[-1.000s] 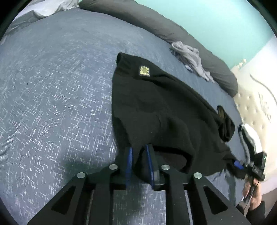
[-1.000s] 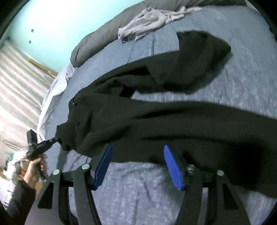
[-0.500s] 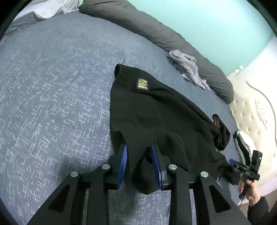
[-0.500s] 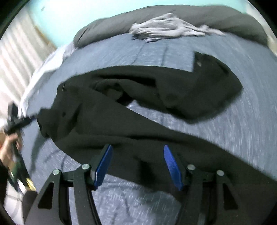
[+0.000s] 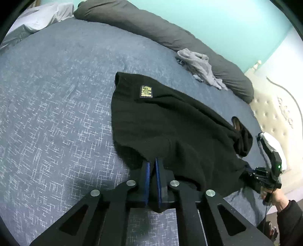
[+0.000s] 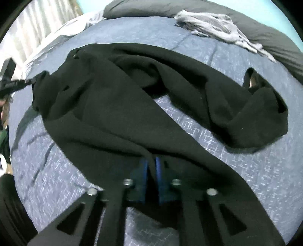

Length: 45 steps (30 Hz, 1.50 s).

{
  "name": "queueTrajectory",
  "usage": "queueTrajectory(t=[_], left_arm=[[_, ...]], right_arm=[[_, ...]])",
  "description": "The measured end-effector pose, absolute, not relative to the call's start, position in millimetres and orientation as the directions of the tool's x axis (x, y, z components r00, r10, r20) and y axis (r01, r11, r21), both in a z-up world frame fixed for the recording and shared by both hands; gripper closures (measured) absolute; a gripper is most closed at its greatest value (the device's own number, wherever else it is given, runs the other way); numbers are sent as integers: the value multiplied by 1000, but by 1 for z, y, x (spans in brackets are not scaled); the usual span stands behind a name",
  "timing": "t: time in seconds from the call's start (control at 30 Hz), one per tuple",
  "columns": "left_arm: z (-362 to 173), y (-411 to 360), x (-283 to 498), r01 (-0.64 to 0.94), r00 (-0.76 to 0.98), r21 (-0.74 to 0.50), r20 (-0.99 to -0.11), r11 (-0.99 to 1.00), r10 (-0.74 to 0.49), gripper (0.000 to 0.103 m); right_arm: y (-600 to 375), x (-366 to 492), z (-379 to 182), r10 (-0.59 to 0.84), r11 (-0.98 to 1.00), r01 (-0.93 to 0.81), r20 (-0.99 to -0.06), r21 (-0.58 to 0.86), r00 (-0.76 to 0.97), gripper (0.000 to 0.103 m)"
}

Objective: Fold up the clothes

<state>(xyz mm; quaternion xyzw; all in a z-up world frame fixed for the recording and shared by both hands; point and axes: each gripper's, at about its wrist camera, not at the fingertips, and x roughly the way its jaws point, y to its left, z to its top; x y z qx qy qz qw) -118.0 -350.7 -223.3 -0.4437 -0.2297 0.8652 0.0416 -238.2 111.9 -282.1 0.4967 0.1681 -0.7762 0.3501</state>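
Observation:
A black garment (image 5: 170, 117) with a small yellow label (image 5: 146, 91) lies spread on the blue bed cover (image 5: 56, 94). My left gripper (image 5: 152, 165) is shut on its near edge, with fabric pinched between the blue pads. At the far right in the left wrist view, a hand (image 5: 278, 196) holds my right gripper (image 5: 248, 170) at the garment's other end. In the right wrist view the black garment (image 6: 106, 106) drapes over my right gripper (image 6: 151, 162), which is shut on its edge. My left gripper (image 6: 31, 82) holds the far left corner, lifted off the bed.
A crumpled grey garment (image 5: 200, 66) lies against a long dark grey bolster (image 5: 170, 32) along the far side of the bed. A white tufted headboard (image 5: 274, 113) stands at the right. Pale sheets (image 5: 41, 17) are bunched at the far left corner.
My right gripper, open a second ago, has moved onto the garment's edge and shut on it. My left gripper's pads opened briefly and have shut again on the fabric.

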Motion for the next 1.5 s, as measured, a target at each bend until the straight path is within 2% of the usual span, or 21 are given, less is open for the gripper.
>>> queueTrajectory(t=[0.33,0.7,0.9,0.97,1.03,1.1,1.17,1.23,1.4,1.43,1.47,1.5], left_arm=[[-198,-366,-77,128,-624,-418,-739,-899,254,99],[-233,-358,-38,147,-533,-378,-809,-914,249,99],[-235,-359,-32,139,-536,-412,-796,-901,281,95],[-235,-363,-32,147,-543,-431,-788,-890,292,78],[-234,-368,-33,160,-558,-461,-772,-873,305,66],[-233,-373,-34,173,-582,-495,-749,-852,317,63],[-233,-375,-39,188,-603,-529,-727,-827,328,51],[-240,-376,-45,208,-599,-551,-725,-808,340,48],[-253,-377,-59,225,-598,-610,-702,-760,386,49],[-254,-375,-60,215,-596,-615,-698,-759,397,58],[-254,-372,-62,204,-593,-620,-694,-758,408,76],[-252,-370,-63,190,-590,-618,-693,-763,415,78]], right_arm=[[144,-199,-237,-453,-614,776,-869,142,-199,99],[149,-143,-273,-423,-571,801,-901,179,-100,99],[150,-142,-279,-420,-576,795,-903,189,-90,99],[150,-142,-278,-419,-576,796,-904,189,-88,99],[149,-142,-277,-417,-574,797,-905,190,-86,99],[149,-142,-278,-416,-572,798,-906,191,-81,99],[150,-141,-278,-414,-569,800,-907,192,-76,99],[150,-142,-279,-414,-570,798,-907,197,-72,99],[150,-141,-278,-413,-568,800,-908,196,-71,99],[150,-142,-277,-414,-567,800,-907,195,-72,99],[151,-142,-275,-416,-567,800,-906,195,-73,99],[152,-143,-273,-417,-567,800,-906,196,-75,99]])
